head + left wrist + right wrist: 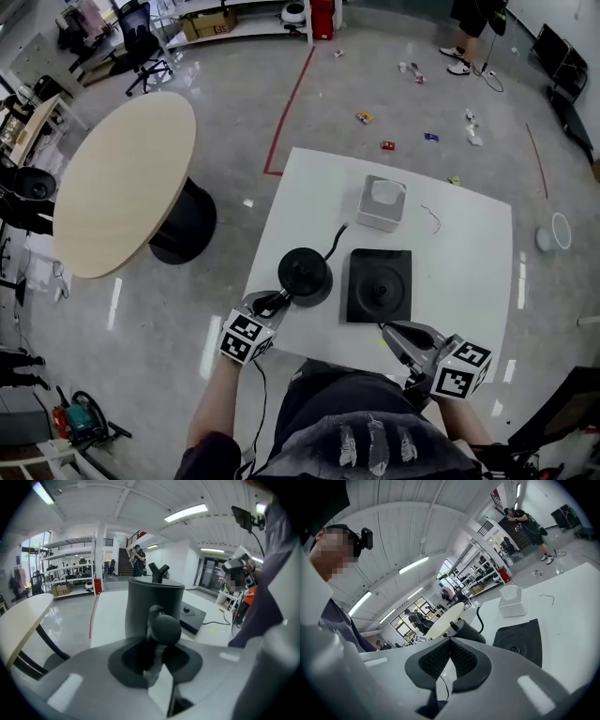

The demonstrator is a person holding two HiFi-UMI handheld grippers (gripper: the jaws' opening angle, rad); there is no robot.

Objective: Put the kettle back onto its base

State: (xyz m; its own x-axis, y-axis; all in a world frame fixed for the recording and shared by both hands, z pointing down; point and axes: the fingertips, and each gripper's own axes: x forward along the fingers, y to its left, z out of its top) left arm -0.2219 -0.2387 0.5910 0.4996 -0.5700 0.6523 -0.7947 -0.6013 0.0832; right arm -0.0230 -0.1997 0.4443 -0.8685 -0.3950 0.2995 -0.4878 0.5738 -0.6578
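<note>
While the kettle (305, 274) stands on the white table (469, 253) just left of its black base (380, 284), clear of it, the left gripper (277, 302) is clamped on the kettle's handle (161, 627). The right gripper (390, 330) hovers at the base's near edge, its 2 jaws closed together on nothing.

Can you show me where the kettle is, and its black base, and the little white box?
kettle (305, 274), head view, on its round lid.
base (380, 286), head view, on the middle of its flat black top.
white box (379, 222), head view, on its near wall.
</note>
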